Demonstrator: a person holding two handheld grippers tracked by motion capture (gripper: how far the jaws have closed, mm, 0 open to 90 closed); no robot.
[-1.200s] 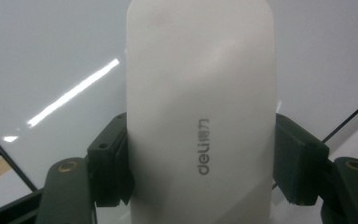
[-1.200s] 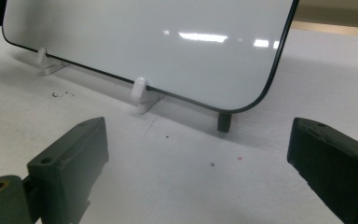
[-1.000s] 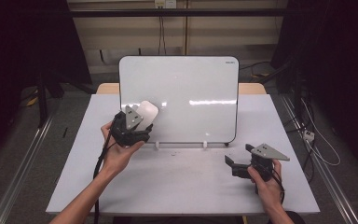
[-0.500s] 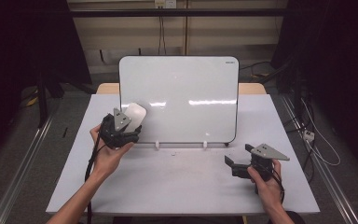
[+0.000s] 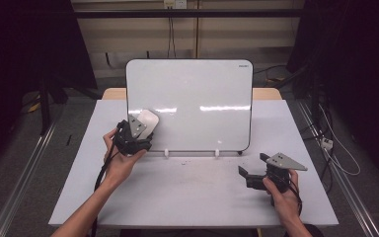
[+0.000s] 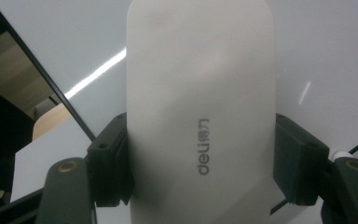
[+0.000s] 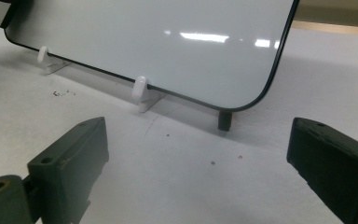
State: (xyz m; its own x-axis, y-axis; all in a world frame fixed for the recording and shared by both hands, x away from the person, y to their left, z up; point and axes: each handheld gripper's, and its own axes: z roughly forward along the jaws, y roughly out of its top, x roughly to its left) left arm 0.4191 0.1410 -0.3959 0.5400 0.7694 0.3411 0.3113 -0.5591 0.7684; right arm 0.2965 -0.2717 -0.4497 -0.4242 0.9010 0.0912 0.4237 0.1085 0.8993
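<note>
Two grippers are in use at a white table point(image 5: 192, 197). The left gripper point(image 5: 139, 129) is clamped on an eraser point(image 6: 200, 116), a white, smooth-backed block marked "deli". In the left gripper view the jaws press its two long sides at about mid-length, and the upper half projects beyond them. In the high view the eraser sits at the lower left part of the whiteboard point(image 5: 197, 94), against or just in front of its face; contact cannot be confirmed.

The right gripper point(image 7: 196, 172) is empty, jaws spread wide, held low over the table near the board's lower right corner. The right hand point(image 5: 281, 195) holds it well apart from the board.

Handling, by judgement:
- The eraser looks light and rigid, with a hard plastic shell. The shell appears slick, so a side grip may slip under wiping pressure.
- Grip across the long sides, near the middle, as now. This keeps the wiping face free and flat to the board.
- The board stands upright on two small white clips point(image 7: 140, 88) and a dark foot point(image 7: 223, 120). It may tip or slide back if pushed hard.
- The free gripper is placed to steady the lower right edge if needed.
</note>
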